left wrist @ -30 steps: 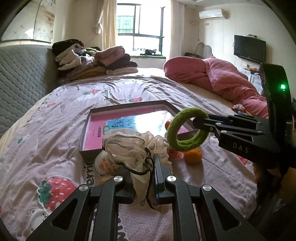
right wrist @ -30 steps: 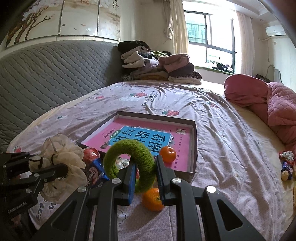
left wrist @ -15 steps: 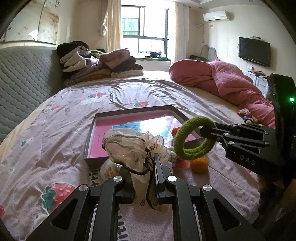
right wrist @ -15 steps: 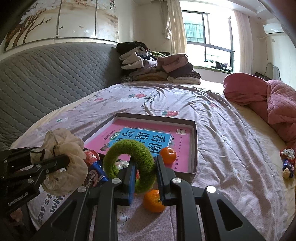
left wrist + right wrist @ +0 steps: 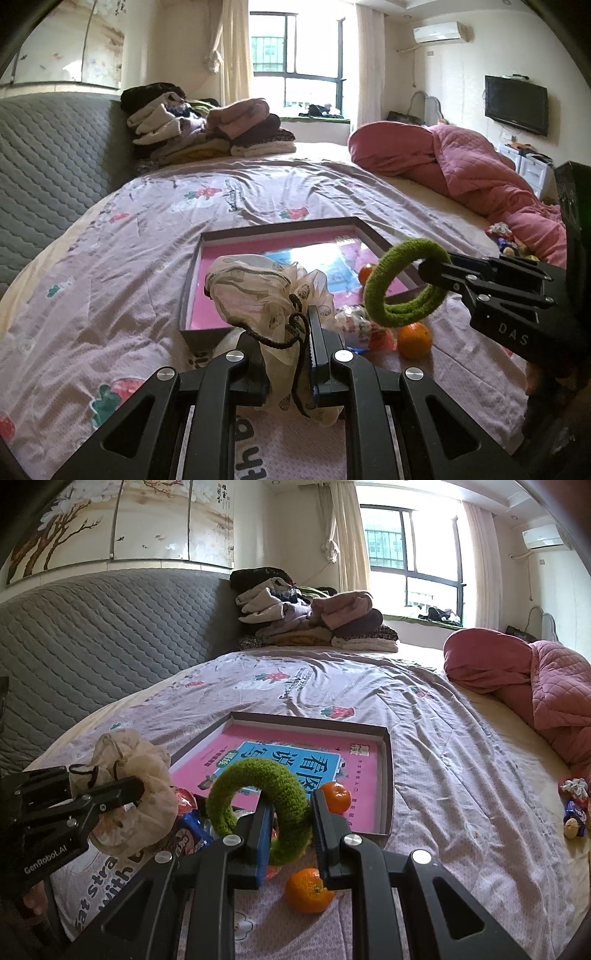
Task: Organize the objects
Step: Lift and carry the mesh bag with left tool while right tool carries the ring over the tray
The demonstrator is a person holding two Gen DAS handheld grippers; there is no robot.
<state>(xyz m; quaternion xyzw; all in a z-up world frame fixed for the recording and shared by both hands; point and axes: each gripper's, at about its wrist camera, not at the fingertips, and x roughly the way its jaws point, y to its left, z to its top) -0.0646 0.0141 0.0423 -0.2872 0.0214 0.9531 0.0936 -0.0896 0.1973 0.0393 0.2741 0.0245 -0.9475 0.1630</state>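
My left gripper (image 5: 286, 332) is shut on a cream patterned scrunchie (image 5: 258, 291) and holds it above the near edge of the bed; it also shows in the right wrist view (image 5: 140, 805). My right gripper (image 5: 290, 812) is shut on a green fuzzy ring (image 5: 258, 797), seen in the left wrist view (image 5: 404, 284) at the right. A shallow dark box (image 5: 386, 768) with a pink and blue book inside lies ahead on the bedsheet. One orange (image 5: 334, 796) sits in the box's near corner, another (image 5: 308, 890) on the sheet below my right gripper.
Wrapped snacks (image 5: 188, 830) lie on the sheet between the grippers. Folded clothes (image 5: 314, 620) are piled at the far end of the bed. A pink quilt (image 5: 461, 173) is bunched at the right, with small toys (image 5: 574, 808) near it. A grey padded headboard (image 5: 92, 635) runs along the left.
Both grippers have risen a little and tilted up, each keeping hold of its item. More of the room's upper part shows now.
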